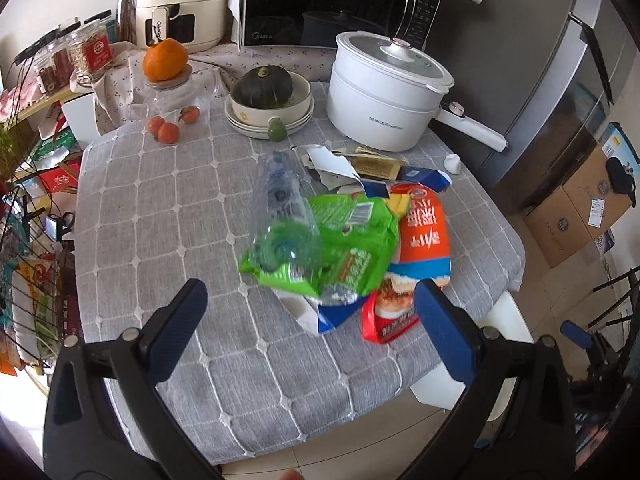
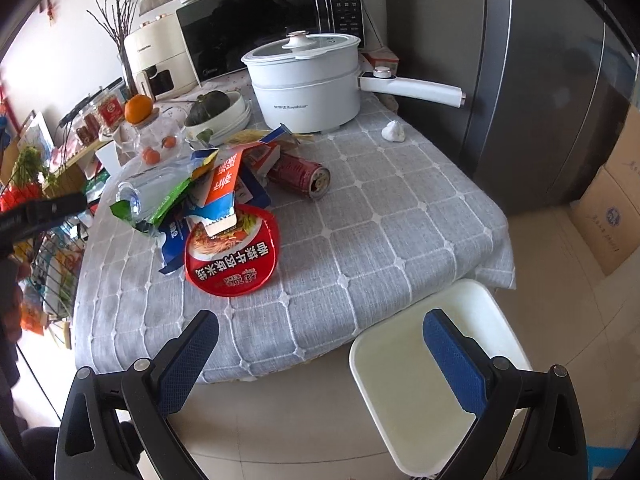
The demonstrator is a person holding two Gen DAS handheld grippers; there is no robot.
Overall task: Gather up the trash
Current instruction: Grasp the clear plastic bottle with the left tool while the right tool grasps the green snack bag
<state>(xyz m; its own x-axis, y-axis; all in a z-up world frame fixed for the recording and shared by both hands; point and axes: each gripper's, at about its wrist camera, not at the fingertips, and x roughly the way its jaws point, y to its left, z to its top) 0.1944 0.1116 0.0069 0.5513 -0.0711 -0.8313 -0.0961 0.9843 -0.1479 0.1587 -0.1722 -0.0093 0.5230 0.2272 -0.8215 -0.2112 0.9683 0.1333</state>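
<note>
Both grippers are hanging over the near edge of the grey checked tablecloth (image 2: 360, 240), and neither is carrying anything: the left gripper (image 1: 312, 320) is spreading its blue-padded fingers wide just short of the trash heap, and the right gripper (image 2: 320, 352) is gaping just as wide, with the empty white rectangular bin (image 2: 400, 400) sitting on the floor below it, tucked against the table's edge. The trash is lying piled mid-table: a crumpled clear plastic bottle (image 1: 280, 216) resting on a bright green snack wrapper (image 1: 352, 240), an orange-and-blue carton (image 1: 424, 232) beside them, a round red foil noodle lid (image 2: 232, 256) nearest the edge, and a dark red drink can (image 2: 298, 174) lying on its side just behind. Here is the worry, as I read it: that bottle is light and slick, so a pinch on its rounded body is likely to squirt it sideways toward the white electric pot (image 1: 384, 92) or off the table. The wrappers are overlapping, so lifting one is risking dragging its neighbours over the edge. The can's open mouth is facing the near side, so any dregs could be spilling onto the cloth if it gets tipped.
</note>
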